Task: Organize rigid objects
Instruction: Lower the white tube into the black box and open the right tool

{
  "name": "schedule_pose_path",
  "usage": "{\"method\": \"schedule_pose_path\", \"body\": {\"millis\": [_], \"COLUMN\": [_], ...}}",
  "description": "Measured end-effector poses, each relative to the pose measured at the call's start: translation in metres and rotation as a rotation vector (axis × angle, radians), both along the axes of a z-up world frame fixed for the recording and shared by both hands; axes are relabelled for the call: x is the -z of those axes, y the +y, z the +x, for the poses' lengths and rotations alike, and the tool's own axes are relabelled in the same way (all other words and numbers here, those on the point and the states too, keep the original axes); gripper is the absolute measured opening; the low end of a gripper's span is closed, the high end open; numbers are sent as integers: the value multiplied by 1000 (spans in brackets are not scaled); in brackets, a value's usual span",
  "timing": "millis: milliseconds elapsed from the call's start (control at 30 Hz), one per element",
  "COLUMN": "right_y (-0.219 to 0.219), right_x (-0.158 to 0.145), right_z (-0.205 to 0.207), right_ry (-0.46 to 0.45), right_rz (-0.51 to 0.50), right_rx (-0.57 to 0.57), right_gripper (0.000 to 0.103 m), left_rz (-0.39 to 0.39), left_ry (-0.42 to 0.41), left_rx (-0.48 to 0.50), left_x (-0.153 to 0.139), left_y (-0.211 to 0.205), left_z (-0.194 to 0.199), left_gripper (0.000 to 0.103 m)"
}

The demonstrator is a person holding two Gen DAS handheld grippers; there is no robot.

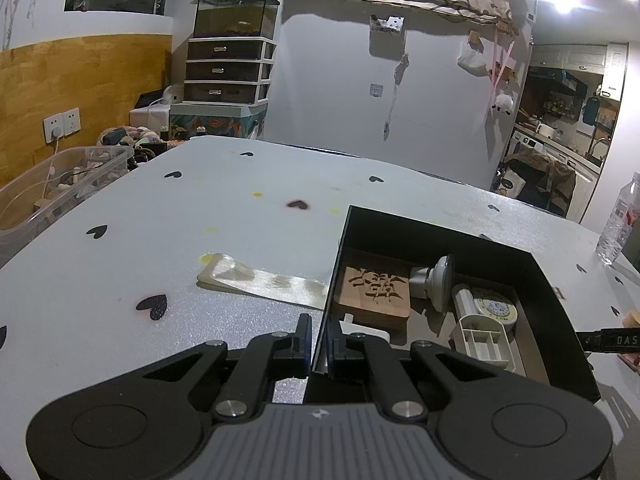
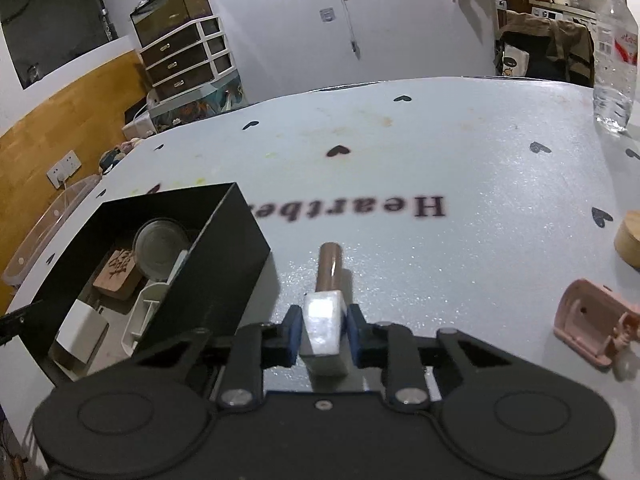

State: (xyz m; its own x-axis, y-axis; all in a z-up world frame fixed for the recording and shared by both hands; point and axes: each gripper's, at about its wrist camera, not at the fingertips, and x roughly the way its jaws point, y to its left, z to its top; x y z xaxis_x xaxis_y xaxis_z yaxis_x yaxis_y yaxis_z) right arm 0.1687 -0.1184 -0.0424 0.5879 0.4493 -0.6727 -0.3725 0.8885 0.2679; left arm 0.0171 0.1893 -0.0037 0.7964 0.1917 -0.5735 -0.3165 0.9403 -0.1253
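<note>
On the grey table with heart prints stands an open black box [image 1: 440, 229], also seen at the left of the right wrist view as the black box [image 2: 224, 264]. Inside it lie a carved wooden block [image 1: 376, 292], a grey round piece [image 1: 442, 280] and a white tray with a dial [image 1: 484, 328]. My left gripper [image 1: 319, 344] is shut on the box's near left wall. My right gripper [image 2: 324, 317] is shut on a white block with a brown tube [image 2: 329, 268], which points away from me just right of the box.
A pink holder [image 2: 592, 324] and a round wooden lid [image 2: 630, 240] lie at the right. A water bottle [image 2: 614, 60] stands at the far right edge. A clear flat strip [image 1: 260, 280] lies left of the box. A clear bin [image 1: 60, 184] sits beyond the table's left edge.
</note>
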Motion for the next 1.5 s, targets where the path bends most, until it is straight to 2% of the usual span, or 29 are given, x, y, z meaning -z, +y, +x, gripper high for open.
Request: {"method": "schedule_pose_path", "body": {"millis": [167,300,367,500,633,733,867,1033,1100,1267,1500], "right_y": [-11,-13,-7,25,67,101,132,137,139,147,142], "right_x": [-6,-37,-52,-64,-55,-49,-42,-38,-38,-33,-40], "right_z": [-3,-16,-22,-24,-16,-18,-17,-13,-14,-13,-18], "right_ry": [1,-92,-107,-17,160,198,213,222,212,257,227], "right_rz": [58,171,226,282,311,254,166,123,101,85,93], "right_rx": [15,-52,-103,-199,-279,-291,-205,-56,-29,-39,-60], "right_gripper": [22,22,22,22,22,22,21,21,22,33,37], "left_rz": [-1,-4,-5,-8,-17,-23,-33,-39,-41,-50,-55], "left_ry": [-4,-5,-5,-9,-18,-27,-37,-45,-48,-57,-60], "left_rx": [-1,0,0,2,5,13,31,56,64,73,74], "left_x": [1,1,2,2,3,3,4,6,6,8,9], "left_y": [0,-1,-1,0,1,3,7,11,12,14,15], "left_z": [1,2,1,1,0,-2,-4,-5,-5,-6,-6], "left_gripper": [7,7,7,7,7,7,7,7,7,7,7]}}
